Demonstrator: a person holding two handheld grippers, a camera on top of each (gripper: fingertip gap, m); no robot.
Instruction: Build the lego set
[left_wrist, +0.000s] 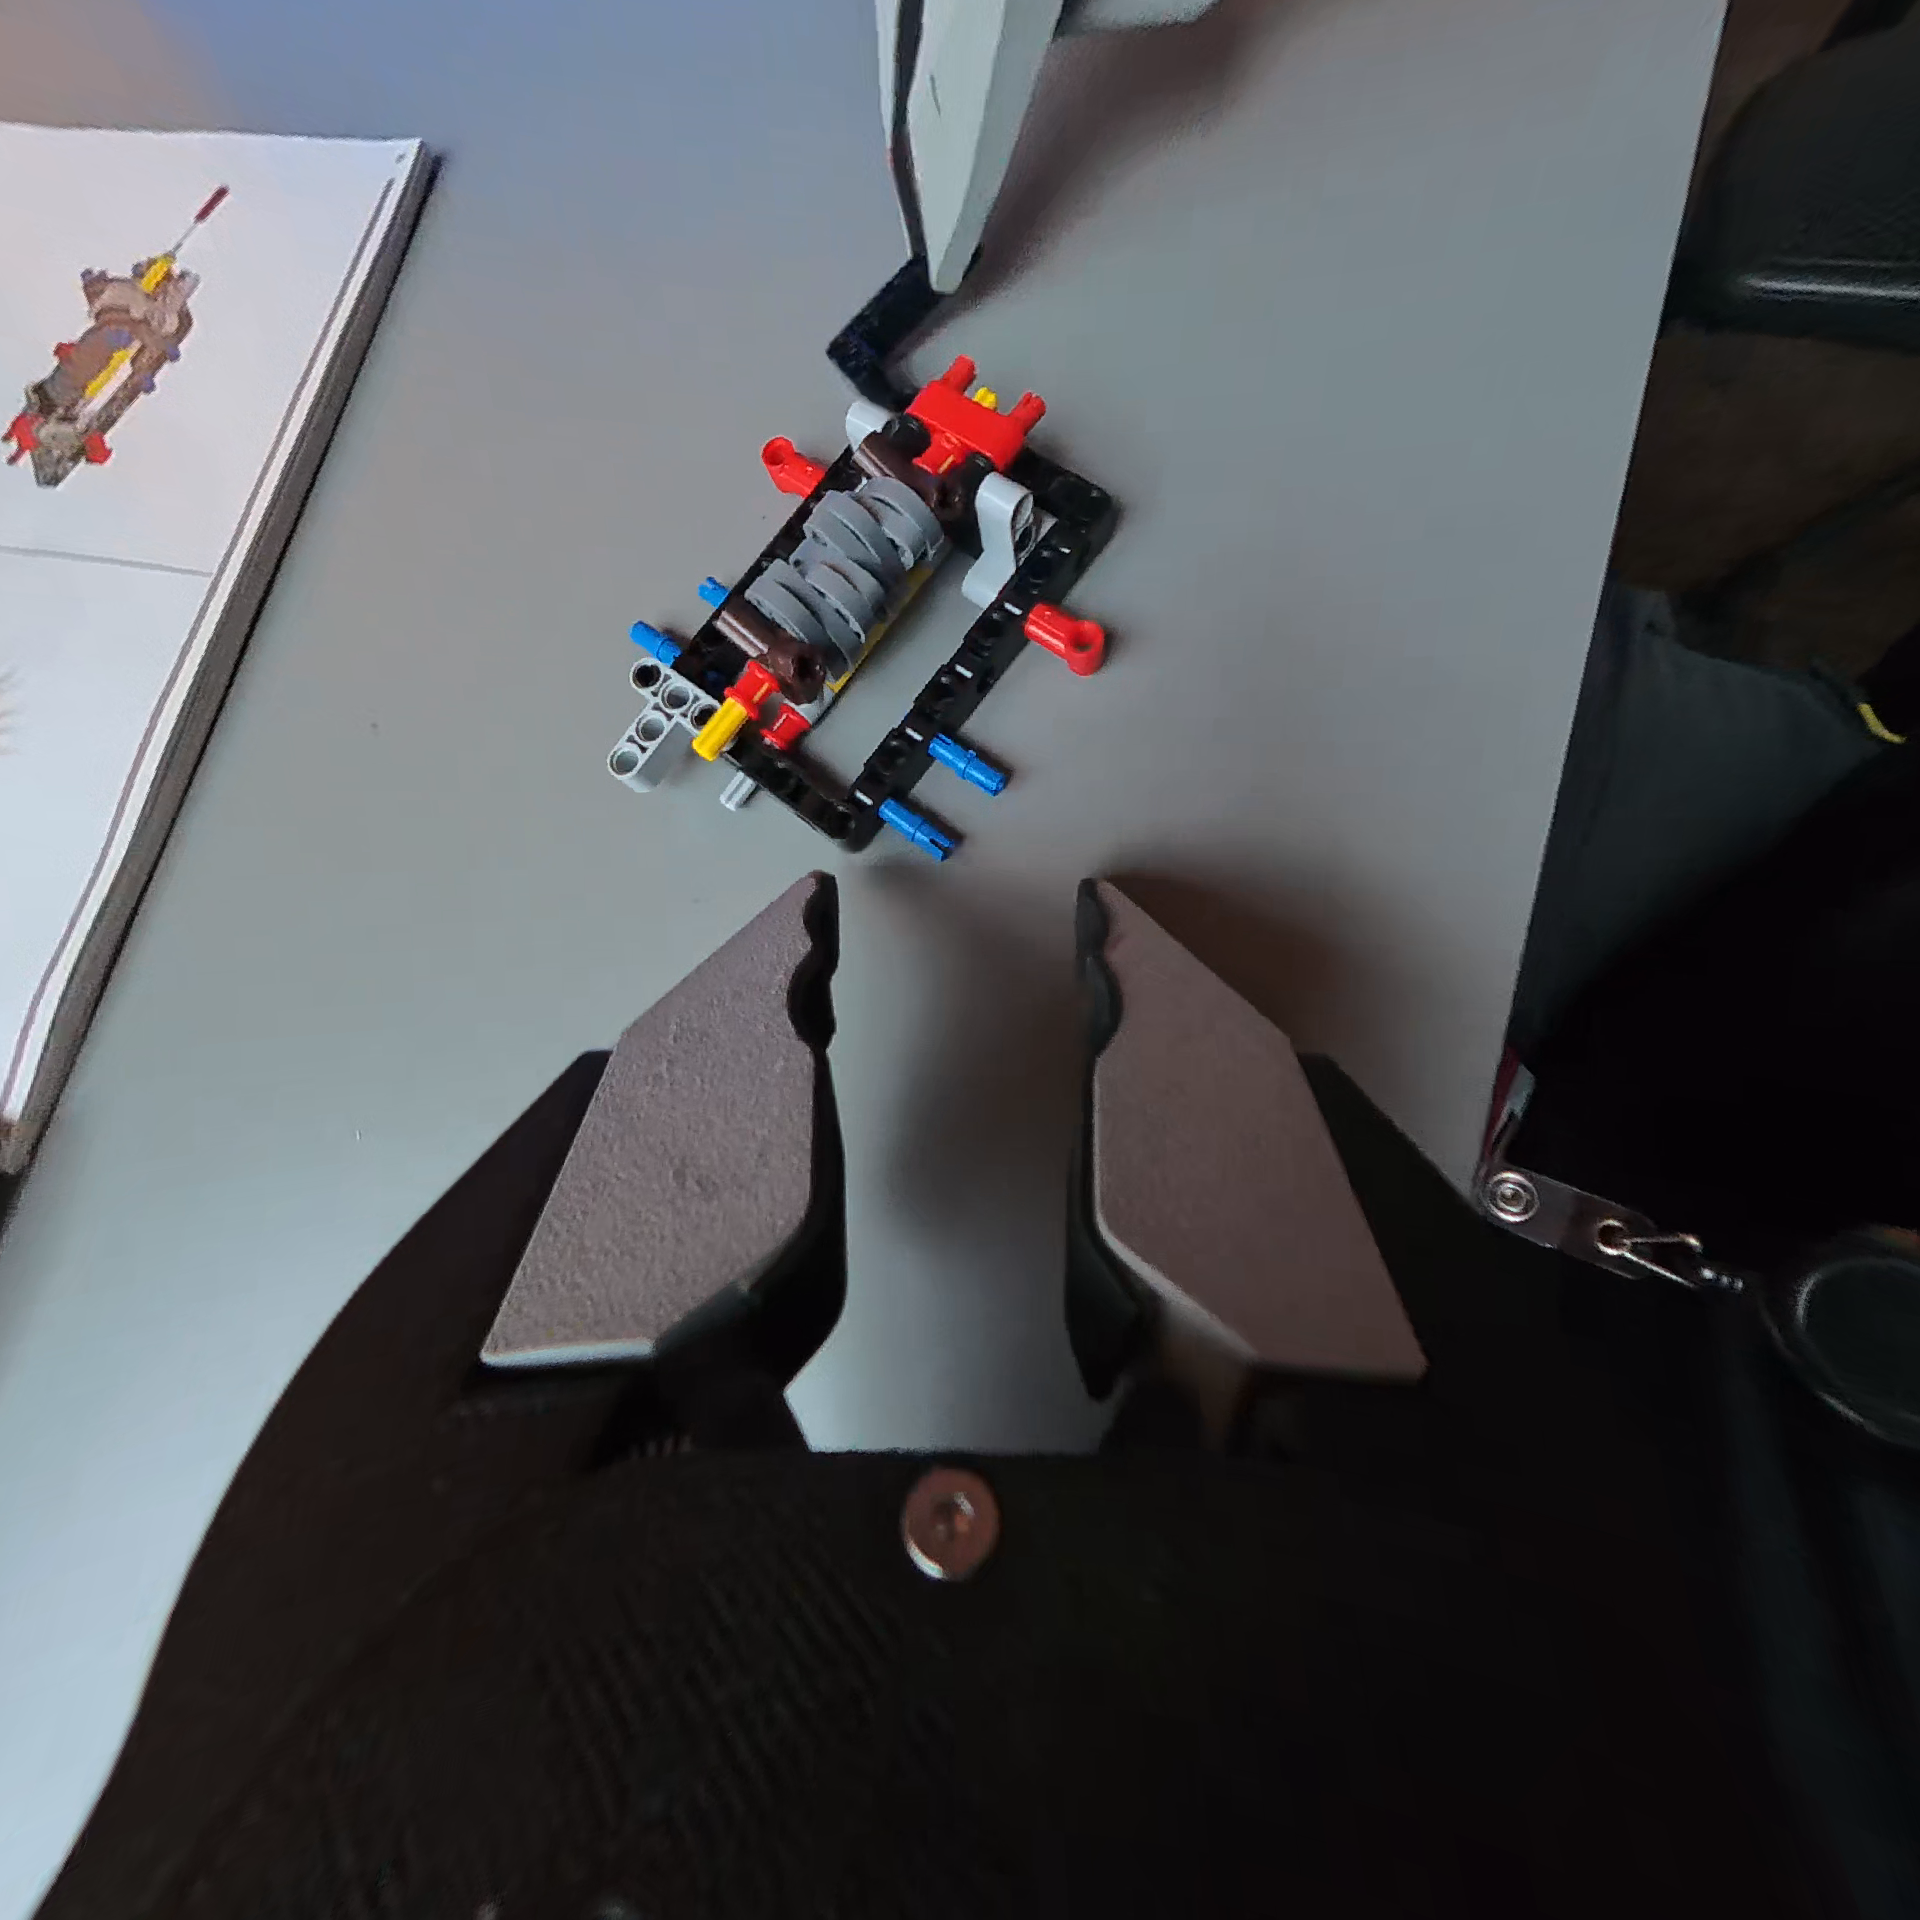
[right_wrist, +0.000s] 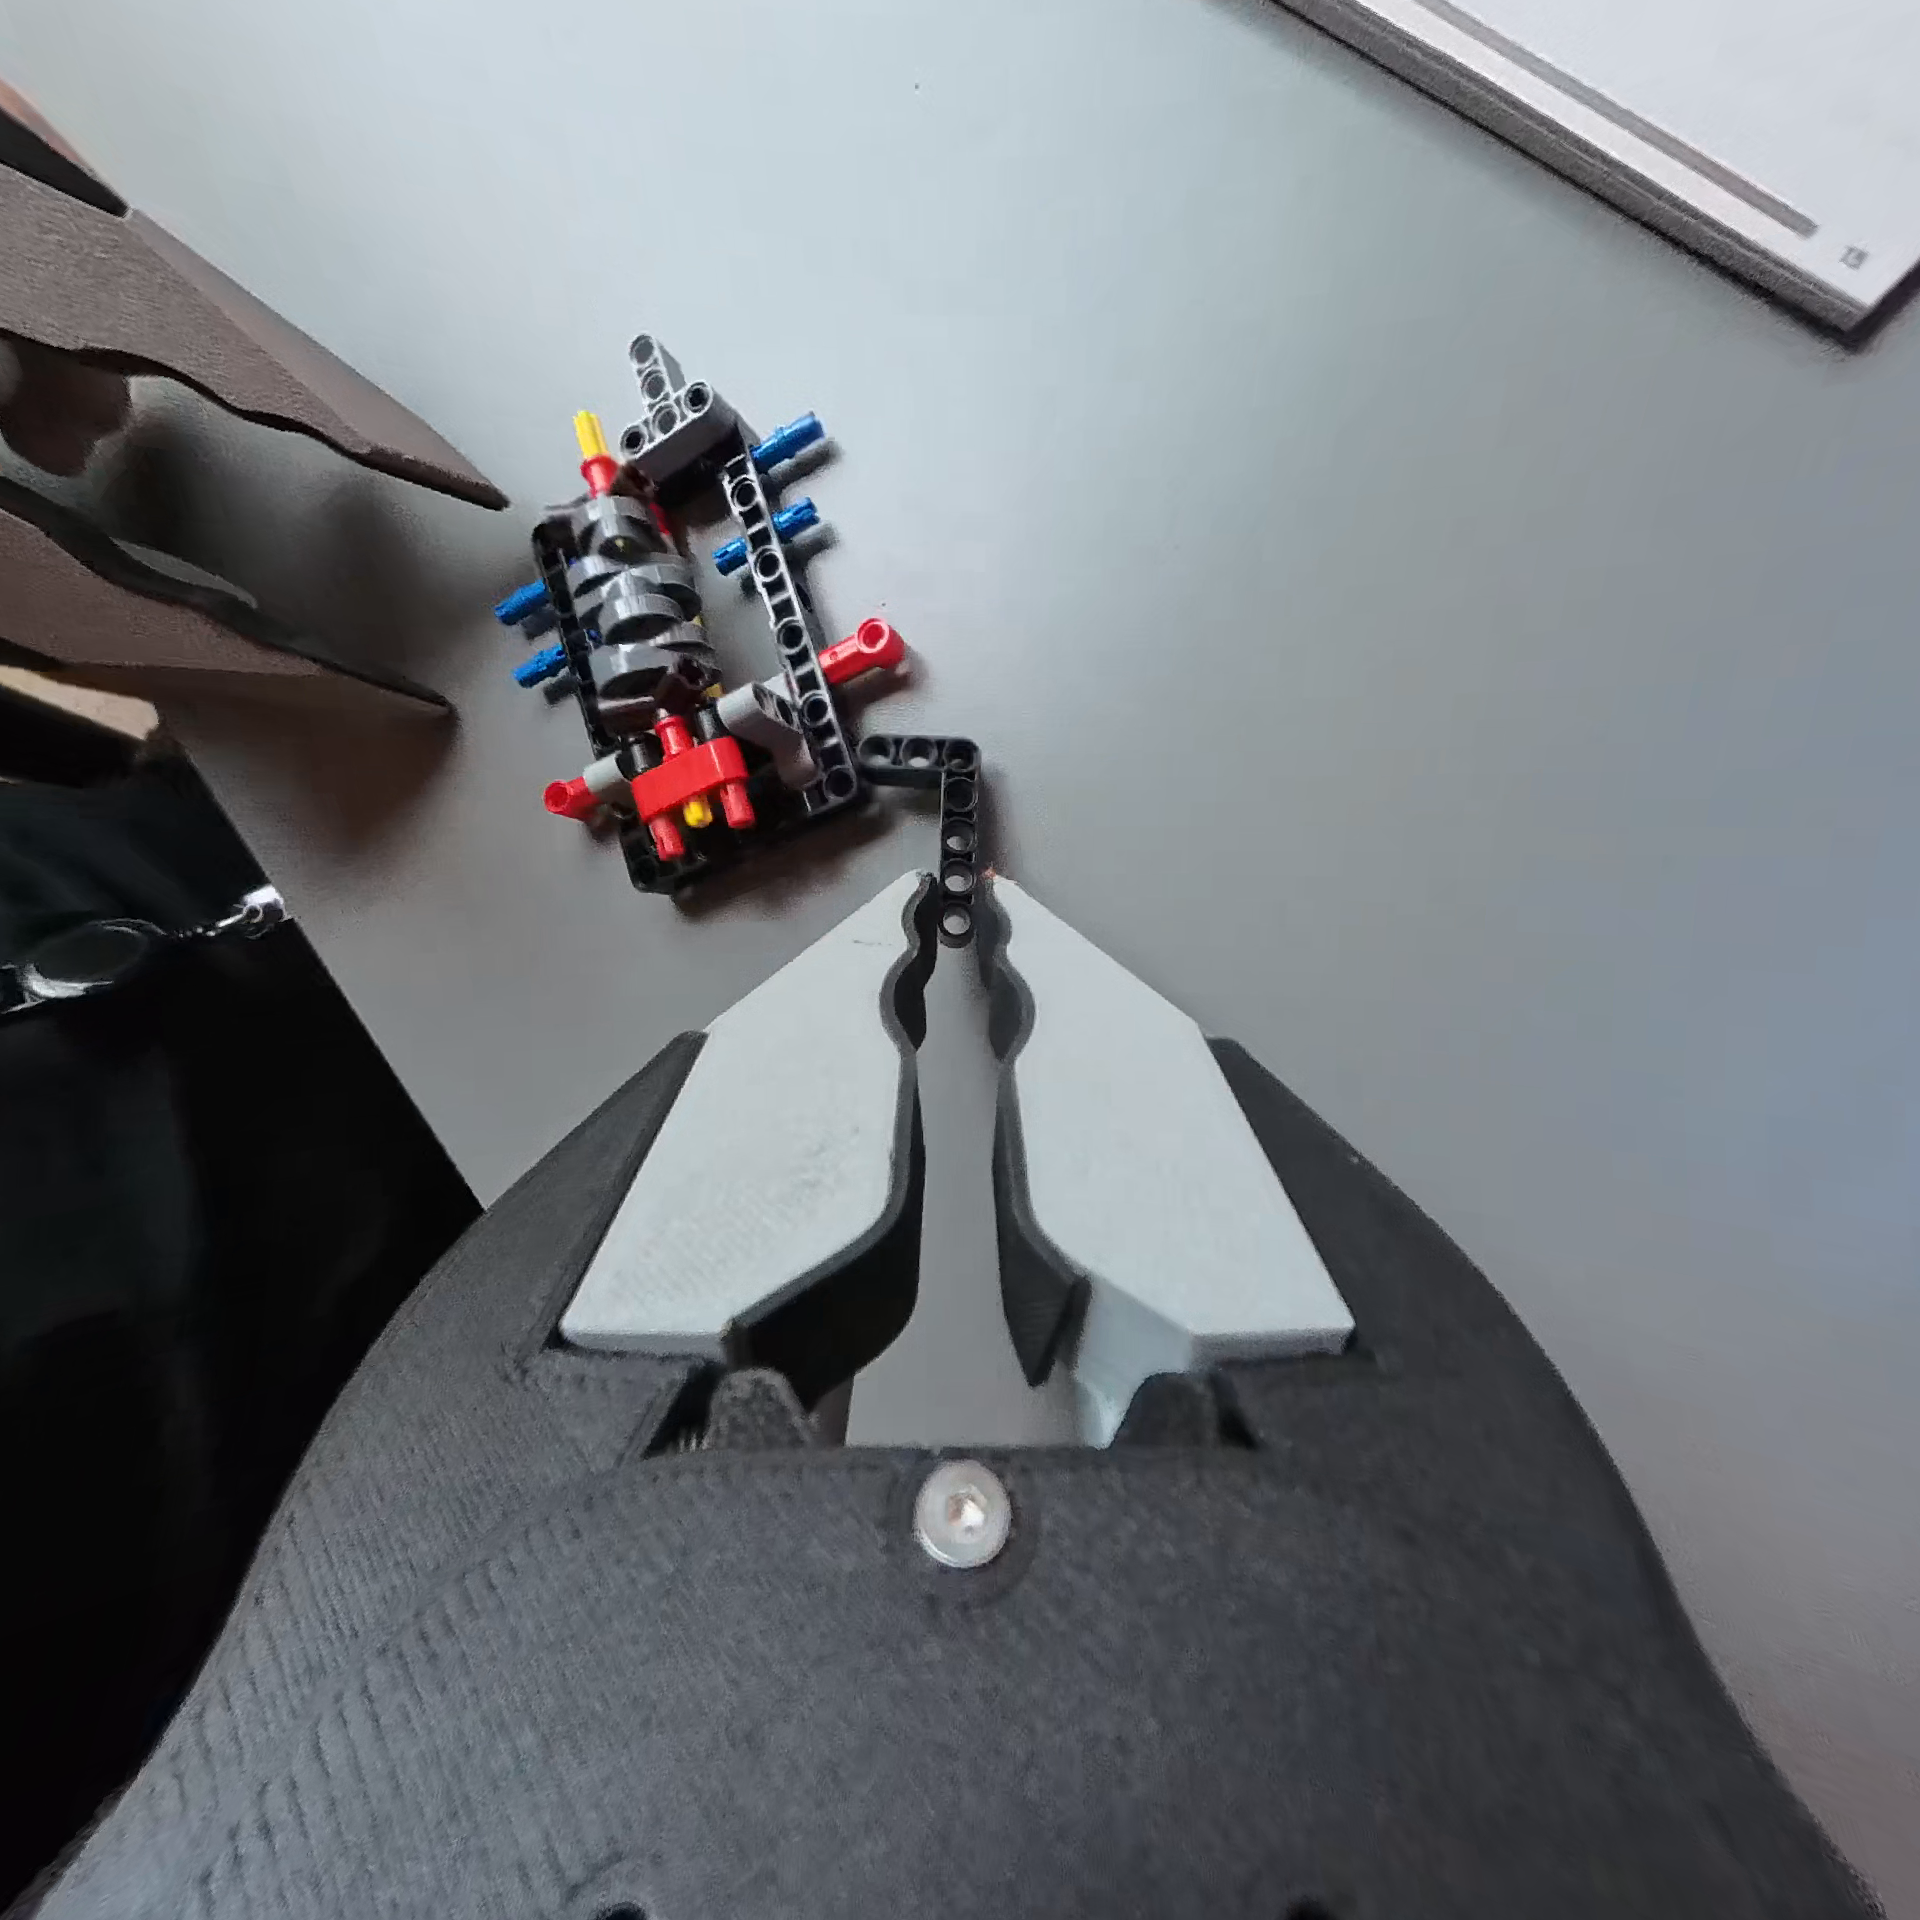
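My right tongs (right_wrist: 958, 902) pinch a black L-beam (right_wrist: 954, 821) just beside the frame (right_wrist: 686, 634) at 11 o'clock on the worktop (right_wrist: 1351, 727); my left tongs (left_wrist: 956, 914) hang spread, unloaded; pushing unbraced, I'd likely skid the frame.

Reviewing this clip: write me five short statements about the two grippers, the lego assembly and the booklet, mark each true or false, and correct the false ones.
1. The right gripper is shut on a black L-shaped beam. True.
2. The left gripper holds a blue pin. False: its jaws stand apart with nothing between them.
3. The lego assembly lies on the grey table. True.
4. The instruction booklet lies under the assembly. False: it lies apart, off to the side of it.
5. The assembly's outer frame is red. False: the frame is black; red parts are pins and a connector.
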